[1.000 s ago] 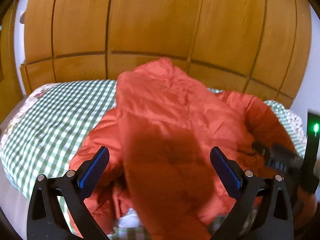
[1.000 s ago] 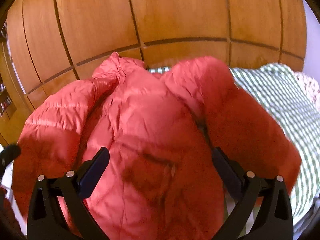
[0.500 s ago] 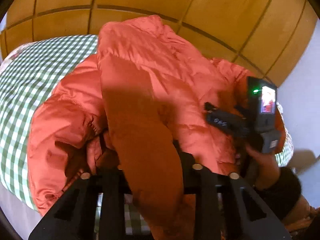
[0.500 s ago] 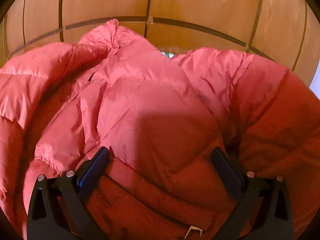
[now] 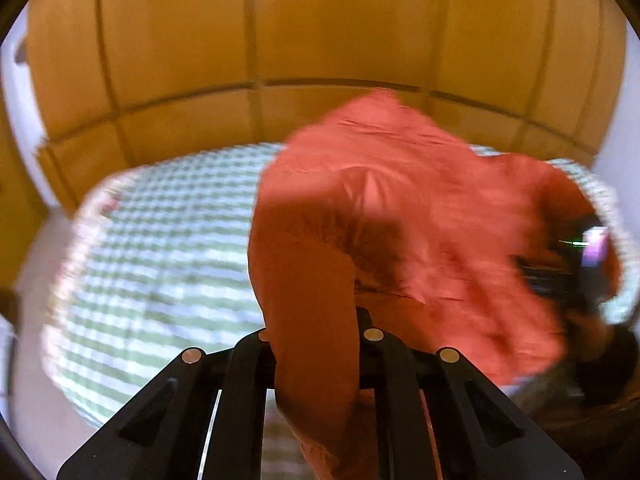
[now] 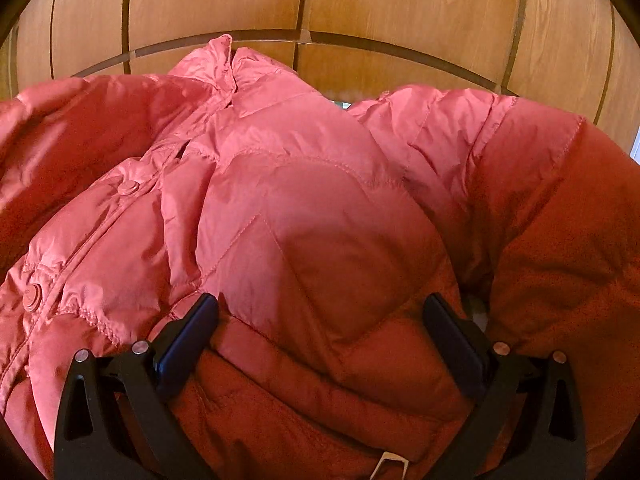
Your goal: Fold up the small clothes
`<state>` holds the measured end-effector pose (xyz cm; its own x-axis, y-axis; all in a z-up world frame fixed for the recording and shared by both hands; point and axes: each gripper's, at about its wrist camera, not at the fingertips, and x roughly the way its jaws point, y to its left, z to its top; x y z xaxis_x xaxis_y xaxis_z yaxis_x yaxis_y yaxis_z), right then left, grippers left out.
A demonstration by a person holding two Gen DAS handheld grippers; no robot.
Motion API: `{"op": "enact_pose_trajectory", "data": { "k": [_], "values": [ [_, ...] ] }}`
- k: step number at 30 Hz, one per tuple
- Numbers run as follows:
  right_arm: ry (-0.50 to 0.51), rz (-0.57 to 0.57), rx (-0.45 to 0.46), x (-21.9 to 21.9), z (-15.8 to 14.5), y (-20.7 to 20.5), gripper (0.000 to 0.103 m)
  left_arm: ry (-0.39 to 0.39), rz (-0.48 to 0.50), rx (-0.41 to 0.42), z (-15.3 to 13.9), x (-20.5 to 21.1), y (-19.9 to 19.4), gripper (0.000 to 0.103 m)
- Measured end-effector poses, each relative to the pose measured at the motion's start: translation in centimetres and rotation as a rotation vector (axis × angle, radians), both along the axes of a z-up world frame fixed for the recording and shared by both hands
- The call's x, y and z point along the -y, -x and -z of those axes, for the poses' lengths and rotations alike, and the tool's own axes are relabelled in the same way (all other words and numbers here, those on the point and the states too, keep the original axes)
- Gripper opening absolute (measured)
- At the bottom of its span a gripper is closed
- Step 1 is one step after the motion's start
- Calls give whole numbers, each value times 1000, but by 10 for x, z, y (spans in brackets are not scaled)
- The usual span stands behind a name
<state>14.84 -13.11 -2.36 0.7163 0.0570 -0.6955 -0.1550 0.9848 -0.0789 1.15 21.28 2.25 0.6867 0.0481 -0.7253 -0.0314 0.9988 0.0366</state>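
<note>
Left wrist view: left gripper [image 5: 316,344] jaws clamped on a sleeve of the red jacket [image 5: 420,208] lying on the bed [image 5: 160,248], right gripper [image 6: 320,336] jaws apart astride its body; folding barely begun.

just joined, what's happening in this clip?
A person with two handheld grippers is folding a red puffer jacket on a bed with a green checked sheet. The left gripper is shut on a sleeve of the jacket. The right gripper is open, jaws astride the jacket's hem area, not gripping.
</note>
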Motion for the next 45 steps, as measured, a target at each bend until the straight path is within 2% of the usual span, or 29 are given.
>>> {"op": "enact_pose_trajectory", "data": {
  "k": [3,7,9,10,12,13,14,15,17,21,25,27,29,30,33,34,35,36,37,39,40,41,42,45],
  "values": [
    [2,-1,0,1,0,-1,101,-80,-83,-28,6,-44,-21,10],
    [8,-5,3,-2,1,-1,101,-274,-194,-61,28,-96,-56,10],
    [13,-11,5,-4,2,-1,101,-359,-276,-117,48,-130,-83,10],
    [16,-15,6,-5,2,-1,101,-387,-323,-161,60,-149,-94,14],
    [23,-24,9,-6,3,0,101,-368,-387,-248,81,-173,-107,36],
    [27,-24,11,-6,3,1,101,-355,-409,-268,87,-184,-106,43],
    [29,-24,11,-7,3,1,101,-361,-452,-276,93,-190,-106,64],
    [28,-24,13,-6,3,1,101,-399,-506,-270,97,-195,-103,86],
    [22,-25,9,-6,2,0,101,-428,-553,-250,96,-202,-96,100],
    [21,-26,8,-7,2,1,101,-327,-536,-261,93,-229,-74,100],
    [17,-27,7,-7,2,0,101,-302,-513,-270,84,-261,-56,100],
    [16,-28,7,-6,2,-1,101,-305,-502,-276,83,-261,-56,100],
    [15,-27,7,-6,2,-1,101,-340,-475,-284,74,-264,-52,100],
    [15,-27,7,-6,2,-1,101,-385,-474,-290,68,-264,-50,100],
    [16,-28,7,-6,2,-1,101,-454,-507,-308,53,-273,-44,100],
    [16,-27,7,-6,2,-1,101,-487,-539,-319,50,-279,-41,100],
    [16,-27,7,-6,2,-1,101,-585,-621,-336,47,-289,-38,100],
    [15,-28,7,-6,2,0,101,-643,-685,-350,45,-299,-35,100],
    [15,-28,7,-6,2,0,101,-636,-770,-363,41,-314,-27,100],
    [15,-28,7,-5,3,0,101,-470,-813,-294,32,-320,-10,100],
    [16,-28,7,-5,3,0,101,-372,-788,-239,30,-314,-3,100],
    [17,-28,6,-5,3,0,101,-310,-750,-197,30,-303,0,100],
    [19,-27,8,-6,4,0,101,-277,-718,-170,31,-290,2,100],
    [18,-29,-5,-6,3,-2,101,-143,-498,-68,39,-223,1,100]
  ]
}}
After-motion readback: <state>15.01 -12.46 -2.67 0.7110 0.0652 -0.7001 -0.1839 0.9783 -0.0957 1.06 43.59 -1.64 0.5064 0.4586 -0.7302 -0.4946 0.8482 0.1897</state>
